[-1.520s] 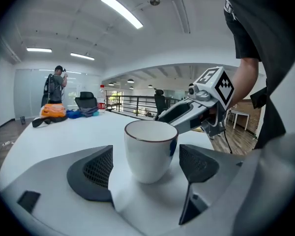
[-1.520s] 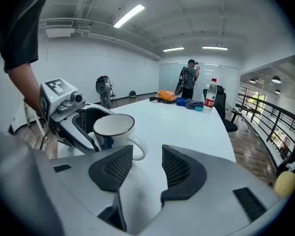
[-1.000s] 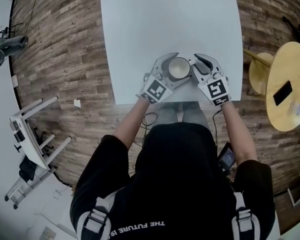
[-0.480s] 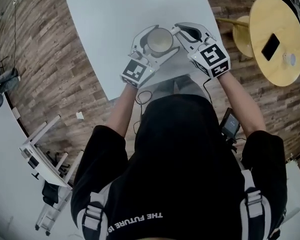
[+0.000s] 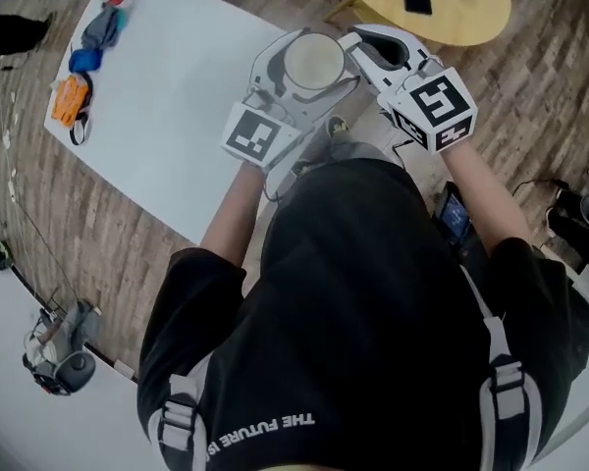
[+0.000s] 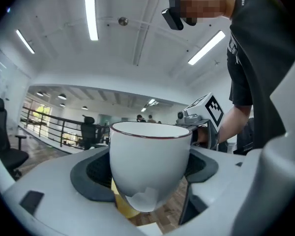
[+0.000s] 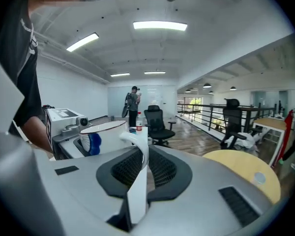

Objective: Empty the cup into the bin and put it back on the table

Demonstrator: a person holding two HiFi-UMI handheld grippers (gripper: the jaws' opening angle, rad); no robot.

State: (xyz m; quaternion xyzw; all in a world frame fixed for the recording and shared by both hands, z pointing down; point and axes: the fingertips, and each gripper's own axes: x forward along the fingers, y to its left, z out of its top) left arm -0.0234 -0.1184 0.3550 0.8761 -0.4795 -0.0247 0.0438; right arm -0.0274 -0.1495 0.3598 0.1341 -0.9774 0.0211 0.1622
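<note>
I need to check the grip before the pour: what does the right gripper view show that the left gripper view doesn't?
Only the right gripper view: the handle pinched in the right gripper, whose fingers have just closed on it. Only the left gripper view: the cup, its whole body clamped in the left gripper. Both: the cup upright, with the other gripper beside it.
</note>
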